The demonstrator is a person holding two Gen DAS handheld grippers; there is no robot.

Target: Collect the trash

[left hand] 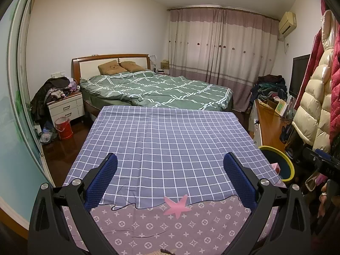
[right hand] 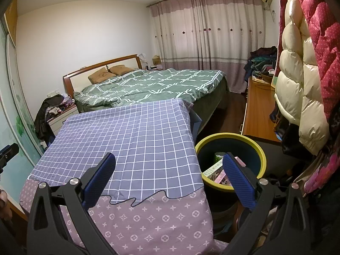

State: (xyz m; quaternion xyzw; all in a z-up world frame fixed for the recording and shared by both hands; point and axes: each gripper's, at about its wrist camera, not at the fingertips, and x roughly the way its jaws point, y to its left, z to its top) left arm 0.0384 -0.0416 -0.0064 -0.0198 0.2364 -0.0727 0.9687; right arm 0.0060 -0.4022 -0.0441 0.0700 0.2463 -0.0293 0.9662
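**Both claws hanging empty over a bare tabletop, trash sitting in the bin**

The left gripper (left hand: 170,177) is hanging wide open over the checked tablecloth (left hand: 165,140), its blue pads (left hand: 102,182) gripping nothing. The right gripper (right hand: 169,177) is likewise gaping and empty-handed, straddling the table's right edge with one pad over the cloth and the other over the yellow-rimmed trash bin (right hand: 262,155).

The trash is lying inside that bin: a green can (right hand: 218,157), a long printed carton (right hand: 212,167) and a pink box (right hand: 222,177). No litter is showing on the cloth in either view, so the collecting is looking finished or nearly so. A sensible step would be sweeping both cameras across the table and down its sides for anything missed, keeping the claws spread and clear of the cloth so it is not getting dragged.

The right wrist view is looking straight into the bin and showing its contents; the left view is catching only part of the rim and a sliver of pink inside. The left view alone is showing a pink star (left hand: 176,207) on the cloth's near border and a red bucket (left hand: 63,127) by the nightstand.
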